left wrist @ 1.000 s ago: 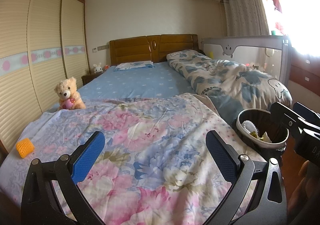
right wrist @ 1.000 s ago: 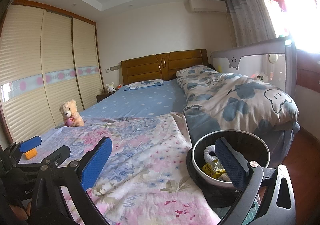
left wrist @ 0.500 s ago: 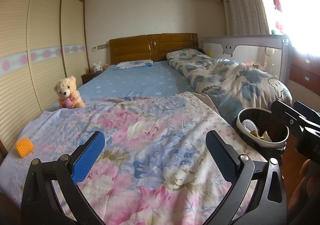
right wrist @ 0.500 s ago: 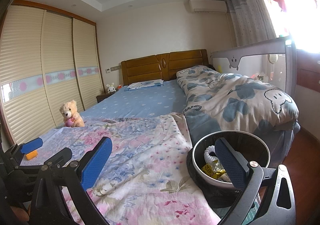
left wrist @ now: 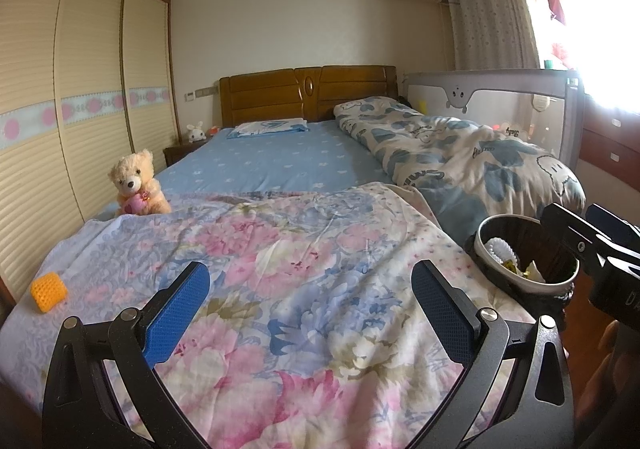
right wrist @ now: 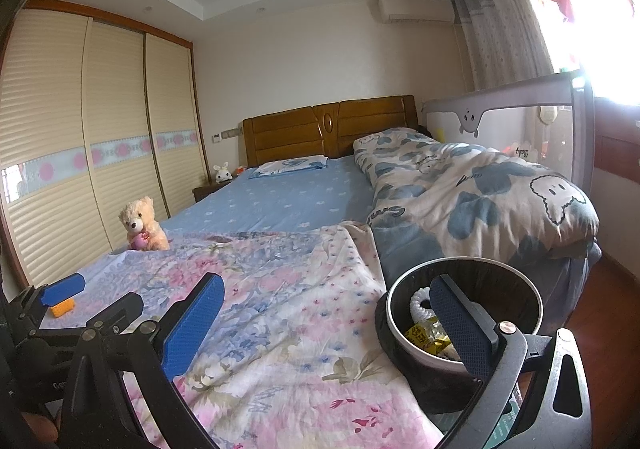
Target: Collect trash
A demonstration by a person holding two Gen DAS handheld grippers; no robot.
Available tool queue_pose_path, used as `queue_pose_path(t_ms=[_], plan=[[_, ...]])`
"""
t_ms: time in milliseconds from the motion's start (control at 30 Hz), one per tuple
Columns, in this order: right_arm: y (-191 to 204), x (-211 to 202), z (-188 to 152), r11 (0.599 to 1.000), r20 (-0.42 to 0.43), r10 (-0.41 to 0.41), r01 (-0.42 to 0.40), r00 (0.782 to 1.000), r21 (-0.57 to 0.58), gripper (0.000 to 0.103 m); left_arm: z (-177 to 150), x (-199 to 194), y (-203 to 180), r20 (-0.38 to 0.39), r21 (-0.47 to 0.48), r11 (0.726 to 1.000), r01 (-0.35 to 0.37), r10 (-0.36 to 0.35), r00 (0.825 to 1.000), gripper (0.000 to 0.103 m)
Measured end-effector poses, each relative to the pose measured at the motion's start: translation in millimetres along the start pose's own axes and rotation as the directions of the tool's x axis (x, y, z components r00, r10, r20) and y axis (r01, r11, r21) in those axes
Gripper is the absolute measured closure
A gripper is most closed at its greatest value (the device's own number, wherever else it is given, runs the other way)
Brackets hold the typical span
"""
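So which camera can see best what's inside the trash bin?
The right wrist view: the trash bin sits close and large, showing a white ring and yellow wrappers inside, though one finger crosses it. In the left wrist view the bin is small at the right edge, its contents tiny.

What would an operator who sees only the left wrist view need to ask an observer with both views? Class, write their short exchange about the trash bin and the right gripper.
Operator: Is the right gripper holding anything? I see only its edge.
Observer: No. In the right wrist view the right gripper is open and empty, and one finger overlaps the opening of the trash bin.
Operator: What lies in the bin?
Observer: A yellow wrapper with dark print on it, and a white ribbed ring behind it.
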State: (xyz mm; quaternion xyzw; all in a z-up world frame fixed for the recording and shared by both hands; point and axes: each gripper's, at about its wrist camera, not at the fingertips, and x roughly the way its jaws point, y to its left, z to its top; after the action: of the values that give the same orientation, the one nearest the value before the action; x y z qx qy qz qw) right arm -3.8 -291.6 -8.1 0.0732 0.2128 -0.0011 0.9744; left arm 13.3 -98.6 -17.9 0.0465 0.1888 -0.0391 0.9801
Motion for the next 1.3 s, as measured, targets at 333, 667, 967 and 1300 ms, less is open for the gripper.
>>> queue_pose_path(t_ms=[333, 667, 967, 1300], plan=[[3.1, 0.4, -1.3, 1.000, -0.001, -0.001, 0.001, 1.000, 0.001, 0.000, -1.0, -0.6, -0.4, -0.001, 0.000, 1.000, -0.001, 0.001, 1.000, 0.000], [1.6, 1.3, -1.1, 1.000, -0.002, 0.002, -0.002, 1.000, 0.003, 0.000, -1.7, 0.1, 0.3, -0.002, 0.000, 1.000, 0.000, 0.000, 1.000, 0.000], [4.2, 3.4, -4.7, 1.000, -0.008, 0.005, -0.005, 1.000, 0.008, 0.000, -0.6, 0.9, 0.6, -0.003, 0.000, 1.000, 0.001, -0.001, 1.000, 0.000], [4.1, 5.7, -4.9, 1.000, -0.012, 0.009, -0.009, 1.000, 0.011, 0.000, -0.4, 1.5, 0.8, -0.004, 0.000, 1.000, 0.001, -0.001, 1.000, 0.000]])
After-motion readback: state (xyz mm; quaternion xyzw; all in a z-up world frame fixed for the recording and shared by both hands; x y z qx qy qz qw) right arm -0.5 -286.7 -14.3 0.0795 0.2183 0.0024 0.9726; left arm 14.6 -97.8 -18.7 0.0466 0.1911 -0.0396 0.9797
